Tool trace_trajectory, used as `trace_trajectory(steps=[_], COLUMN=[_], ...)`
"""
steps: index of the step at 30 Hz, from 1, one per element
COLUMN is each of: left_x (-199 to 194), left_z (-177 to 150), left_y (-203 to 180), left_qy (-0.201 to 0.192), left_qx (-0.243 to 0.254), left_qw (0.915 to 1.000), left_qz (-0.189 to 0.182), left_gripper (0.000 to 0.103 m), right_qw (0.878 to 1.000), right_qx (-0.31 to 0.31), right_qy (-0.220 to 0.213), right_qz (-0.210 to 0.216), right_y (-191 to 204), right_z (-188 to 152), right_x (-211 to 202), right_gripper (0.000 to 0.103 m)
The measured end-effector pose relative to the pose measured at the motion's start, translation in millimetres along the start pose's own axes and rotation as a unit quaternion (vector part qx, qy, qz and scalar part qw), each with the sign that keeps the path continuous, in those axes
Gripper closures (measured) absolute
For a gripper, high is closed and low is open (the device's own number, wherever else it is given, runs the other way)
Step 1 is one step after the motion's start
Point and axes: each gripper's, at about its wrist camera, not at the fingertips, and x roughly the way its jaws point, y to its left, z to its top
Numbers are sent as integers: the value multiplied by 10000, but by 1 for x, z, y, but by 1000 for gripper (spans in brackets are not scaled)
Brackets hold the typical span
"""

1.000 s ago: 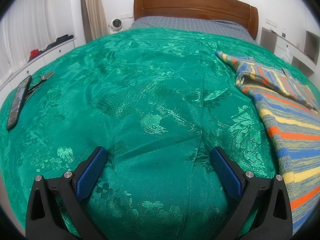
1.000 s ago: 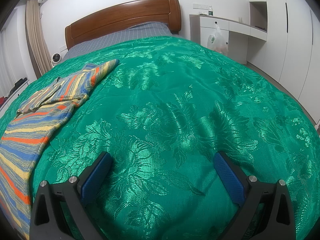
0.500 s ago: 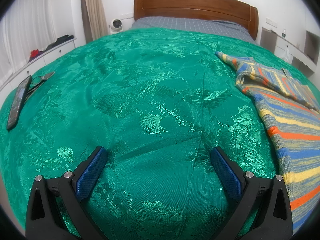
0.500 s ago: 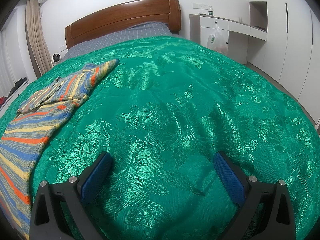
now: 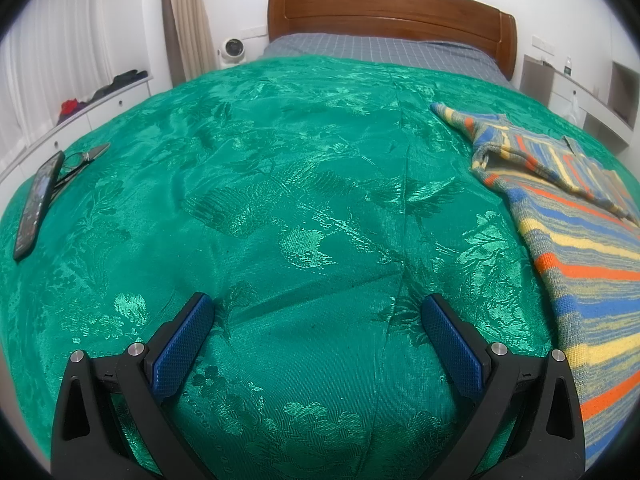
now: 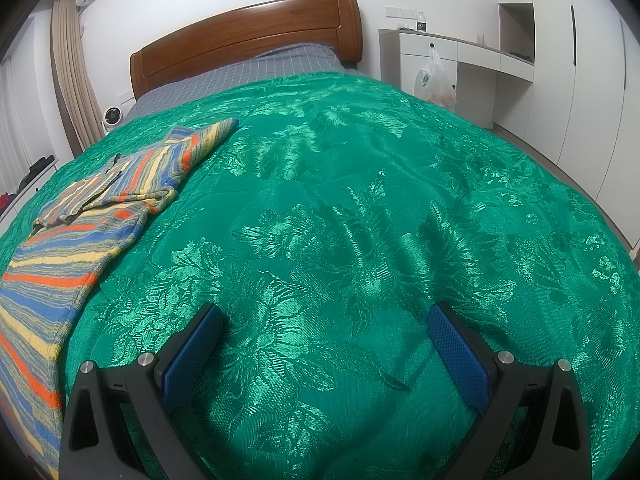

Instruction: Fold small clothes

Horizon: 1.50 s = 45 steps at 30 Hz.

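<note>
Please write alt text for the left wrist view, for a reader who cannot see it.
The open left gripper hovers over a green bedspread, holding nothing. A striped garment lies at the right; a remote control lies at the left edge.

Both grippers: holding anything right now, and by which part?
Nothing is held. The left gripper and right gripper are both open over the green brocade bedspread, apart from the striped knitted sweater.
</note>
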Motion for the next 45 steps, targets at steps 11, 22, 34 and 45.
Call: trace_trajectory(steps=[11, 22, 34, 45], left_x=[0, -8, -73, -98], left_z=[0, 16, -46, -49], left_y=[0, 14, -34, -45], left_qy=[-2, 611, 2453, 2722], left_qx=[1, -1, 586, 1048], left_qw=[10000, 9975, 9470, 9376], left_qz=[2, -361, -1989, -1891], left_gripper=[0, 1, 36, 101], right_qw=[10000, 9963, 9451, 9309], right_qx=[1, -310, -757, -480], right_qy=[-1, 801, 2571, 3057], right_qz=[1, 9, 1871, 1939], right_y=[0, 9, 93, 92], right_z=[0, 24, -56, -73], right_x=[0, -5, -107, -105], right_gripper=[2, 4, 21, 97])
